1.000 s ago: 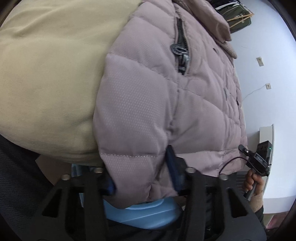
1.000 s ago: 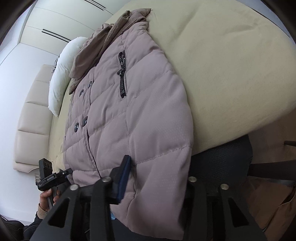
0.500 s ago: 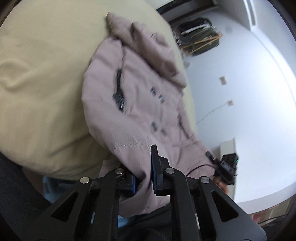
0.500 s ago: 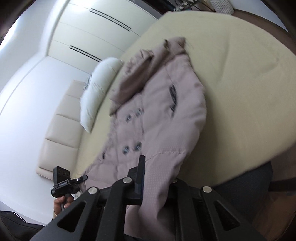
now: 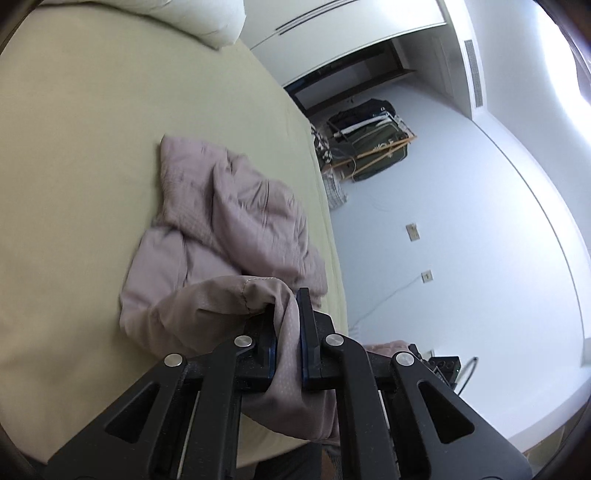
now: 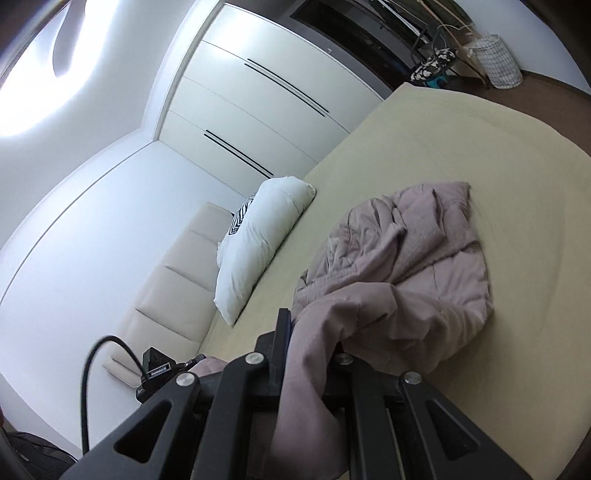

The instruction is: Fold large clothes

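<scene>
Gripping jacket point(image 5: 229, 229) hem – both tools, bed point(image 5: 74, 147)

A mauve padded jacket point(image 6: 406, 258) is seen bunched on the beige bed point(image 6: 480, 147), its hem lifted and clamped tight in the right tool point(image 6: 310, 332). A white pillow point(image 6: 258, 243) is laid along the bed's headboard edge, well apart from the jacket.

Right gripper point(image 6: 310, 332): far finger hidden under jacket point(image 6: 399, 266) hem. Jacket far edge motion-blurred. Pillow point(image 5: 207, 18) cut off by top edge, left view.
</scene>
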`<state>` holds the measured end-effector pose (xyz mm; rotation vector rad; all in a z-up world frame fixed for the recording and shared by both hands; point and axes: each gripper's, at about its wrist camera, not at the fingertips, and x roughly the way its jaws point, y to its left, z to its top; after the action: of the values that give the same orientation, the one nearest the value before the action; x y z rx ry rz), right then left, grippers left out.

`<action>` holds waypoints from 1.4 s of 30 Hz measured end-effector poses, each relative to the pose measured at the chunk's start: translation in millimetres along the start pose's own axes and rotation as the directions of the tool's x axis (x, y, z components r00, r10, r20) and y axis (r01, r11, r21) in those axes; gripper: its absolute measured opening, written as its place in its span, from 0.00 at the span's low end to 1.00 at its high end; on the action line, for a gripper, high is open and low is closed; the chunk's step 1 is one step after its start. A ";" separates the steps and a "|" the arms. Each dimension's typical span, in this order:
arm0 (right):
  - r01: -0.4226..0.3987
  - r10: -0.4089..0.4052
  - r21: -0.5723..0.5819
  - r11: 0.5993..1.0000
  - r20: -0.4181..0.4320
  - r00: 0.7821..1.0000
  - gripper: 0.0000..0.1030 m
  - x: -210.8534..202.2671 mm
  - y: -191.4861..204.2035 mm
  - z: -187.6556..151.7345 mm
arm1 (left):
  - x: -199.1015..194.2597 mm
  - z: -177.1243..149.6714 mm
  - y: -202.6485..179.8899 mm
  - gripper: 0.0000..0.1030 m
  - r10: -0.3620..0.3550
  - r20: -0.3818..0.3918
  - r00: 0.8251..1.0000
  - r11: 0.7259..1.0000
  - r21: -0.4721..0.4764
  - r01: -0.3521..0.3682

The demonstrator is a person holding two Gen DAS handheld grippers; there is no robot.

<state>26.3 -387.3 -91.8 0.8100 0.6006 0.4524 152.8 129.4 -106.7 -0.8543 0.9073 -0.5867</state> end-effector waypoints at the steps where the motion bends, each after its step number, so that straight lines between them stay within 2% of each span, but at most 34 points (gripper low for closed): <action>1: 0.001 -0.001 -0.005 1.000 0.009 1.000 0.10 5.1 0.0 9.6 | 6.4 11.5 -0.9 0.07 0.004 0.011 1.000 1.000 0.001 -0.004; 7: 0.047 -0.045 -0.028 0.999 0.052 0.998 0.10 61.9 -16.2 75.8 | 56.6 92.4 4.0 0.07 0.041 0.045 0.998 0.999 -0.009 -0.041; 12: 0.110 -0.108 -0.039 0.993 0.047 0.993 0.10 112.9 -39.3 113.5 | 105.3 142.4 23.4 0.07 0.096 0.060 0.994 0.995 -0.037 -0.094; 15: 0.164 -0.163 -0.010 0.986 0.042 0.986 0.10 142.5 -65.1 130.7 | 130.0 157.2 38.4 0.07 0.135 0.059 0.989 0.990 -0.058 -0.132; 19: 0.257 -0.258 0.051 0.965 0.031 0.966 0.10 177.3 -110.0 143.4 | 174.7 184.4 63.3 0.07 0.209 0.047 0.977 0.977 -0.059 -0.206; 24: 0.384 -0.382 0.139 0.913 -0.044 0.923 0.10 226.1 -167.0 142.3 | 226.6 201.0 90.2 0.08 0.292 0.009 0.957 0.955 -0.056 -0.291; 26: 0.392 -0.386 0.193 0.899 -0.073 0.920 0.12 237.4 -184.7 138.7 | 241.2 203.7 108.4 0.09 0.277 -0.012 0.961 0.956 -0.094 -0.277; 27: 0.380 -0.374 0.220 0.898 -0.074 0.925 0.13 239.3 -189.6 138.6 | 242.0 203.1 116.5 0.09 0.255 -0.021 0.967 0.959 -0.122 -0.256; 29: 0.338 -0.336 0.256 0.906 -0.053 0.940 0.20 233.8 -190.3 139.1 | 234.4 201.3 125.7 0.11 0.202 -0.017 0.979 0.965 -0.166 -0.202; 30: 0.329 -0.331 0.250 0.911 -0.035 0.943 0.34 228.7 -186.2 139.7 | 228.3 200.5 126.8 0.11 0.188 -0.009 0.982 0.968 -0.167 -0.187; 31: 0.332 -0.338 0.232 0.914 -0.015 0.941 0.54 222.5 -180.0 140.9 | 219.8 199.6 126.5 0.11 0.190 0.009 0.982 0.969 -0.165 -0.186; 33: 0.347 -0.356 0.207 0.915 0.009 0.934 0.67 210.4 -169.3 141.9 | 203.7 197.0 122.0 0.11 0.206 0.046 0.978 0.968 -0.154 -0.197; 36: 0.390 -0.400 0.181 0.903 0.023 0.916 0.71 198.5 -154.0 142.5 | 181.9 194.6 108.0 0.11 0.234 0.091 0.968 0.966 -0.136 -0.221; 40: 0.445 -0.449 0.087 0.891 0.046 0.892 0.71 192.9 -114.4 139.7 | 167.7 187.1 58.4 0.11 0.291 0.154 0.944 0.954 0.027 -0.298; 42: 0.468 -0.467 -0.016 0.883 0.042 0.883 0.71 202.8 -86.4 134.4 | 176.6 180.3 31.9 0.11 0.322 0.170 0.931 0.929 0.133 -0.346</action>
<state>277.5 -393.0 -151.1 0.6178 0.7292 -0.0005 399.5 83.5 -148.8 -0.5706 0.8368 -0.2903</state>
